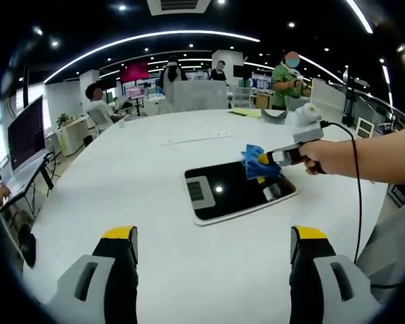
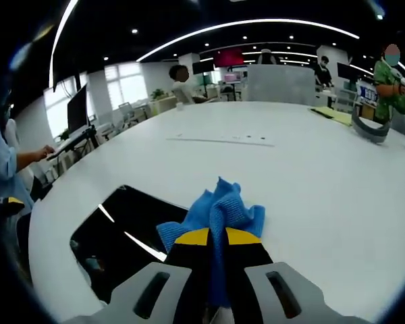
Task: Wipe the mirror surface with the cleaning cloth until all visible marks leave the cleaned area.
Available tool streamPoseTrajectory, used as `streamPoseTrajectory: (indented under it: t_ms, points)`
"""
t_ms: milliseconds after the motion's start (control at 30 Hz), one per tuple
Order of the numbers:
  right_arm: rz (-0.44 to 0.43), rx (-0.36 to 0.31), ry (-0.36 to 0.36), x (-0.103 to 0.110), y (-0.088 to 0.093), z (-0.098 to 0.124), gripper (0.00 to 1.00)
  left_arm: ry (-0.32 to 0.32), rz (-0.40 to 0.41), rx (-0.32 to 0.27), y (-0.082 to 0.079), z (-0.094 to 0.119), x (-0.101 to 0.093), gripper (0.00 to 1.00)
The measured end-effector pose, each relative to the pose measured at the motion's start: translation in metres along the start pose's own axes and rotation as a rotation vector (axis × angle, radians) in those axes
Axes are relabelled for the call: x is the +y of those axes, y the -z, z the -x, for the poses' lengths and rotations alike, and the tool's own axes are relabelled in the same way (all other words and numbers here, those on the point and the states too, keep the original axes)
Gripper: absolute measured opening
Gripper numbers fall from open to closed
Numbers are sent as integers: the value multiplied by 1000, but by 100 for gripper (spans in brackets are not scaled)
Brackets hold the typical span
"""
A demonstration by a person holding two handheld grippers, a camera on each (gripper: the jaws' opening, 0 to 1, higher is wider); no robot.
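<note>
You're wiping the mirror with the cloth in your right gripper.

Your left gripper [image 1: 212, 253] is hovering low over the table [image 1: 121, 175] nearest you, fingers spread wide and holding nothing, likely parked out of the wiping path. Your right gripper [image 2: 216, 237] is pinching the blue cleaning cloth [image 2: 219, 206] tight, so the bunched end is leading onto the glass. The mirror [image 1: 233, 189] is lying flat mid-table, cloth at its right edge. Any marks are too small to tell. People [image 1: 98, 101] are sitting far behind.
</note>
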State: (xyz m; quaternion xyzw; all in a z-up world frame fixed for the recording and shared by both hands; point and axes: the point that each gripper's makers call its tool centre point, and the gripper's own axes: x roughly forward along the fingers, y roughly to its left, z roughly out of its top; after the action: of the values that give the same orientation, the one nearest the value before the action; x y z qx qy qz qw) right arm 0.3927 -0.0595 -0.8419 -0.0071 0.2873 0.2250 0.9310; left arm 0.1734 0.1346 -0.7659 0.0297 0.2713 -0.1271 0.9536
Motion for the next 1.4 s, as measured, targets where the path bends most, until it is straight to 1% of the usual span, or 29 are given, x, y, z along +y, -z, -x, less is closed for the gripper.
streamPoseTrajectory:
  t_ms: [667,1400]
  points:
    - [2,0,2,-4,1,-1,3,-1,-6,-1,0,-1,0,94]
    - [-1,6,-2,0,11,17,3,2,-18,-2,-1,-1,-2,94]
